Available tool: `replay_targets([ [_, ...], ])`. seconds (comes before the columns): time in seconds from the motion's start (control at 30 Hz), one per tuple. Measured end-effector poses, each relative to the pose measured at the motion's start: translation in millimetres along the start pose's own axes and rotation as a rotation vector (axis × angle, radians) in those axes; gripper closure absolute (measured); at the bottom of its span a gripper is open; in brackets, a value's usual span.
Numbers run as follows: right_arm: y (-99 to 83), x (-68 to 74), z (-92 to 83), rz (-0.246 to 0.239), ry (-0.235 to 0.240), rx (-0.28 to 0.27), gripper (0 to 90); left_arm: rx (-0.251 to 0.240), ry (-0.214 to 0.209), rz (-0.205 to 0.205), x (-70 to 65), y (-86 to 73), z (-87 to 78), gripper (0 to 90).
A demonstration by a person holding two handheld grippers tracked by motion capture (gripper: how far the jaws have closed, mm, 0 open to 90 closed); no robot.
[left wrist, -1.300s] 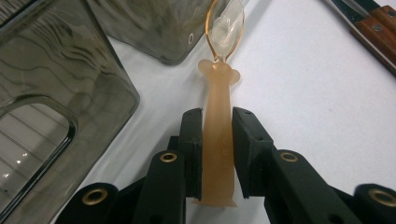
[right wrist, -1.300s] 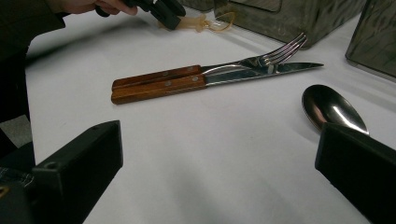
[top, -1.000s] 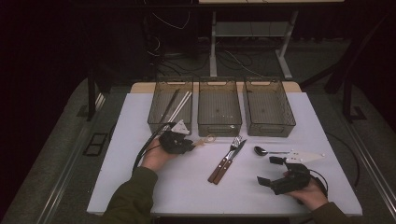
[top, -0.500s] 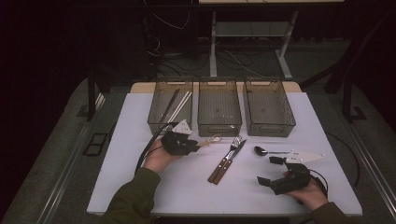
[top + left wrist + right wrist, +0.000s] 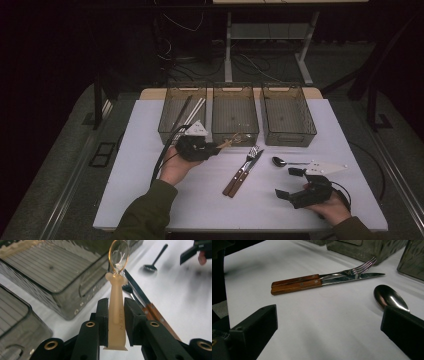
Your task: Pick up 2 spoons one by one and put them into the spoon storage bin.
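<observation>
My left gripper (image 5: pixel 216 148) is shut on the cream handle of a small spoon (image 5: pixel 231 142) with a clear amber bowl, held above the table in front of the middle bin (image 5: pixel 235 131). In the left gripper view the pads pinch the spoon's handle (image 5: pixel 117 315) and its bowl points away. My right gripper (image 5: pixel 289 183) rests open near the table's front right, with nothing between its fingers. A metal spoon (image 5: pixel 389 297) lies just beyond its right jaw. A fork (image 5: pixel 352 271) and a knife (image 5: pixel 352 277) with wooden handles lie side by side at the table's middle (image 5: pixel 243 170).
Three smoky plastic bins stand in a row at the back: left (image 5: pixel 165 131), middle, and right (image 5: pixel 290 140). Long thin utensils (image 5: pixel 192 110) lean in the left bin. A cable (image 5: pixel 161 160) trails from the left gripper. White table surface (image 5: pixel 150 200) lies open in front.
The left hand has risen a little with the small spoon and edged toward the bins. The right hand has stayed put.
</observation>
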State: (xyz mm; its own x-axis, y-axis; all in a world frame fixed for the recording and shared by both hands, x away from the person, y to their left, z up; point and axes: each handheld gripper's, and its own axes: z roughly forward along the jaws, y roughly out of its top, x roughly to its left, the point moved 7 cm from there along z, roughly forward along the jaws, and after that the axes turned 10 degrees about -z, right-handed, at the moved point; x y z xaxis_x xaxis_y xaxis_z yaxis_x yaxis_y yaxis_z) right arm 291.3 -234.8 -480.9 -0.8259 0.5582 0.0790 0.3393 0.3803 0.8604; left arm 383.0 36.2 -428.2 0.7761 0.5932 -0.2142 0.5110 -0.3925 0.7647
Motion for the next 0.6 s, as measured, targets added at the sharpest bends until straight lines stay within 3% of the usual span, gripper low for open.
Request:
replay_targets([
  [0.27, -0.6, -0.9, 0.5, 0.0, -0.003, 0.006, 1.1, -0.023, 0.005, -0.012, 1.6, 13.8, 1.0, 74.1],
  [0.3, -1.1, 0.8, 0.2, 0.017, 0.003, 0.014, 1.1, -0.029, 0.004, -0.014, 1.9, 16.4, 1.1, 74.1],
  [0.6, -3.1, 0.6, 1.7, 0.006, 0.004, 0.028, 1.1, -0.051, 0.019, -0.01, 10.0, 48.1, 14.3, 74.1],
])
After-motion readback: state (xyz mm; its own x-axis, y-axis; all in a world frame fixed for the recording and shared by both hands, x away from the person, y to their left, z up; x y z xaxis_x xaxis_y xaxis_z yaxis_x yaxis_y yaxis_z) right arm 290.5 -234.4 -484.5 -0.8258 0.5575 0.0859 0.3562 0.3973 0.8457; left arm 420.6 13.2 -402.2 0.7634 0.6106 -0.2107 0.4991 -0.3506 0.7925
